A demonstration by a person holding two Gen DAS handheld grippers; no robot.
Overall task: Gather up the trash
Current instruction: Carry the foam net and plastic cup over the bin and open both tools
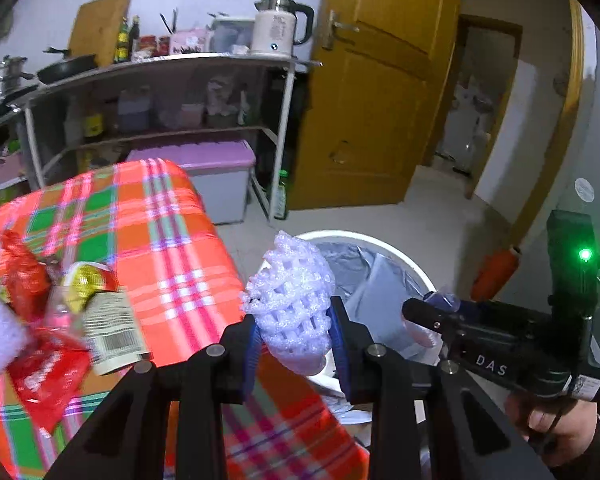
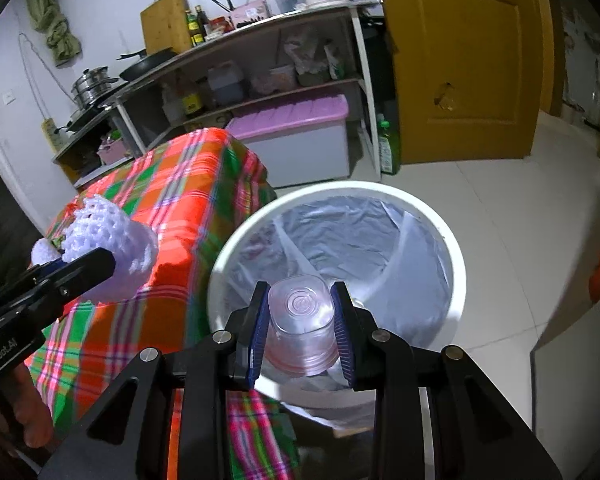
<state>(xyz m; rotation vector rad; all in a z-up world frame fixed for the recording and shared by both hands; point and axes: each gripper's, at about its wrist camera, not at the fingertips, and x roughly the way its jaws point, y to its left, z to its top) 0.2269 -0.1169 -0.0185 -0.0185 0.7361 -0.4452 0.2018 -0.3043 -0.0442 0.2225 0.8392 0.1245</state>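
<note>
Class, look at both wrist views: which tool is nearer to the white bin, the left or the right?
Right. The right tool, gripping a clear plastic cup, is over the white bin. The left tool, gripping a foam fruit net, is above the table edge beside it.

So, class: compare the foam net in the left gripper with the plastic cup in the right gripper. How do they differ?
The foam net is white, opaque mesh; the plastic cup is clear and smooth. The net hangs beside the bin, near the table edge; the cup is over its opening. Both are gripped trash.

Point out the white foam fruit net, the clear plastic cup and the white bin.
White foam fruit net [image 1: 292, 308], left wrist view, mesh middle.
Clear plastic cup [image 2: 302, 320], right wrist view, base.
White bin [image 2: 456, 256], right wrist view, rim.
</note>
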